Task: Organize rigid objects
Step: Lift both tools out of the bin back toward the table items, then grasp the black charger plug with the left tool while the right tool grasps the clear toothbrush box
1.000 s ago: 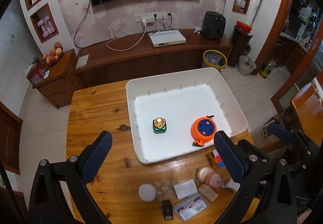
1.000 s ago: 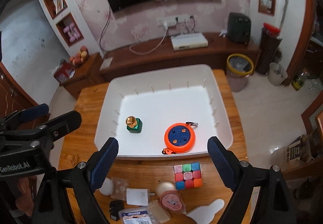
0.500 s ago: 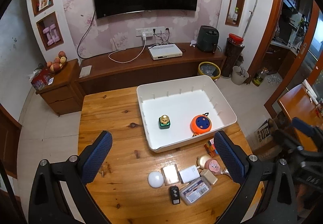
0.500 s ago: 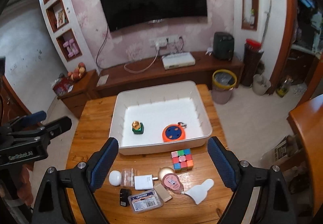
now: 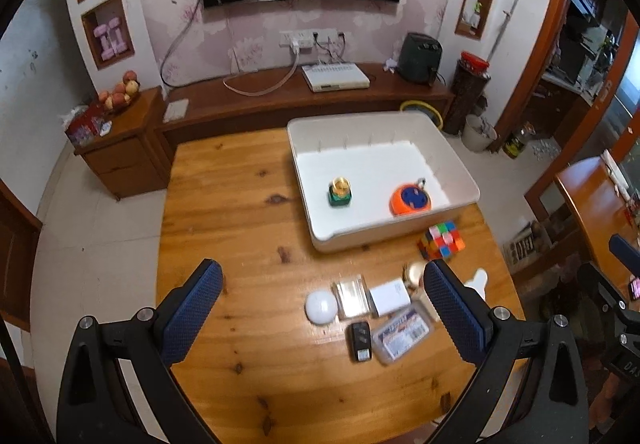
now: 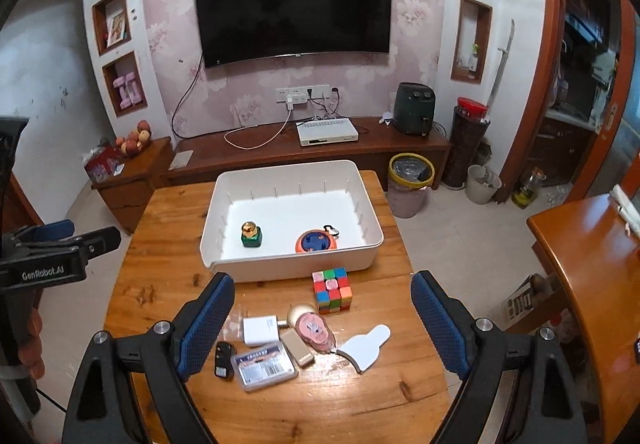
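Rubik's cube (image 6: 332, 290) on the counter (image 6: 168, 228), just outside the white bin's (image 6: 292, 270) near wall | bin holds orange reel (image 6: 317, 242) and green bottle (image 6: 251, 235) | left hand-held gripper (image 5: 320, 318) and right hand-held gripper (image 6: 322, 328): jaws wide apart, gripping nothing

left gripper (image 5: 322, 318): jaws wide apart, holding nothing, tipped downward
right gripper (image 6: 322, 328): jaws wide apart, holding nothing, tipped downward
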A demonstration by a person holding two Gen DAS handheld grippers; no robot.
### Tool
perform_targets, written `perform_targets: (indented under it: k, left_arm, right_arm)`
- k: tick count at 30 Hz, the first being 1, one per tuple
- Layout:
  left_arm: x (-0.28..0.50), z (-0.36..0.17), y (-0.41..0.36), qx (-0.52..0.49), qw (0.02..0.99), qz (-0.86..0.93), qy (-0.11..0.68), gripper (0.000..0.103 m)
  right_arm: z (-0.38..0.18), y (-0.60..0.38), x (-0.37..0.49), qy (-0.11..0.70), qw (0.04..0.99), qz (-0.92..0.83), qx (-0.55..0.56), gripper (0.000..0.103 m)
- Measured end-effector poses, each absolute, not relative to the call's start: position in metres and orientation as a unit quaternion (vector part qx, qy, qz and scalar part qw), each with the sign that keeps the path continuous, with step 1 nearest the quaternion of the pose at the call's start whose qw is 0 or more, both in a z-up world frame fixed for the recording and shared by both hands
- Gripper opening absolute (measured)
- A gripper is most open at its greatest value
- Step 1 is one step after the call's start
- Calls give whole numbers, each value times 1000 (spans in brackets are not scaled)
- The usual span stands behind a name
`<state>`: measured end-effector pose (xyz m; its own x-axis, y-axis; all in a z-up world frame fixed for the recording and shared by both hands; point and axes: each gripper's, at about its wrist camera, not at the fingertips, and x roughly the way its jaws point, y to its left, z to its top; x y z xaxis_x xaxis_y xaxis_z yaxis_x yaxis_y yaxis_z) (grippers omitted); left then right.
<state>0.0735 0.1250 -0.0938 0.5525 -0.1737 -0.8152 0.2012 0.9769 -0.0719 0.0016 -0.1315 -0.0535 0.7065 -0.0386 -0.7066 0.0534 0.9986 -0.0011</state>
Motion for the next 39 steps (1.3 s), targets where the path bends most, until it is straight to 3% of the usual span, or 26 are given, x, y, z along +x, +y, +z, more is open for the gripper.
perform_targets:
  k: [15,27,39]
  left_arm:
    - [55,-170,95,51,833,-144,532,101]
    - [71,-259,88,4,790,-101,604,100]
    - [82,-299,83,0,775,-65,628,85]
  right_arm:
    - [-150,-100,-10,480,875,54,9,90]
    - [-219,-91,-24,495,865,79,-6,90]
    - [-259,-77,-26,498,860,110,-32,90]
